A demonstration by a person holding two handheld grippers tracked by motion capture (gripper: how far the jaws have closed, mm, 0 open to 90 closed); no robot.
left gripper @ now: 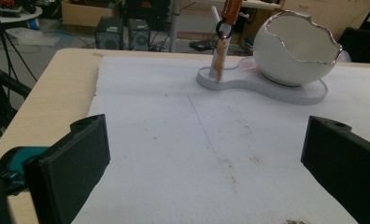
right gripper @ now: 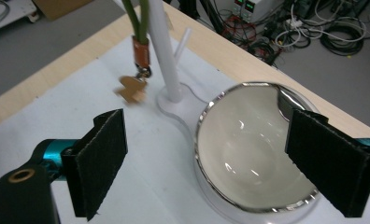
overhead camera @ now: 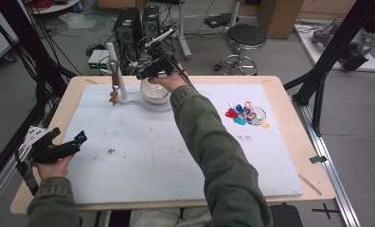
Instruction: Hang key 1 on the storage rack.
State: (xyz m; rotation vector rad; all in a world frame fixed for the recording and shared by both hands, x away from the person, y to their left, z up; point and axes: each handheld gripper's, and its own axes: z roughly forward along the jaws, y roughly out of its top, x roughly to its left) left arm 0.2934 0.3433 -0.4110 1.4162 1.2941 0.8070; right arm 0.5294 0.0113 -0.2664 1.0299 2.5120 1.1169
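A white stand near the table's far edge carries a thin post and a white egg-shell bowl. A keychain with an orange strap and a brown charm hangs from the post. My right gripper hovers over the bowl, and in the right gripper view its jaws stand wide apart with nothing between them. My left gripper rests at the table's left edge, open and empty, and it faces the bowl and the keychain.
A white foam mat covers most of the wooden table. A bunch of coloured key tags lies on the mat at the right. Black frame struts stand at the right, and computers, cables and a stool sit beyond the far edge.
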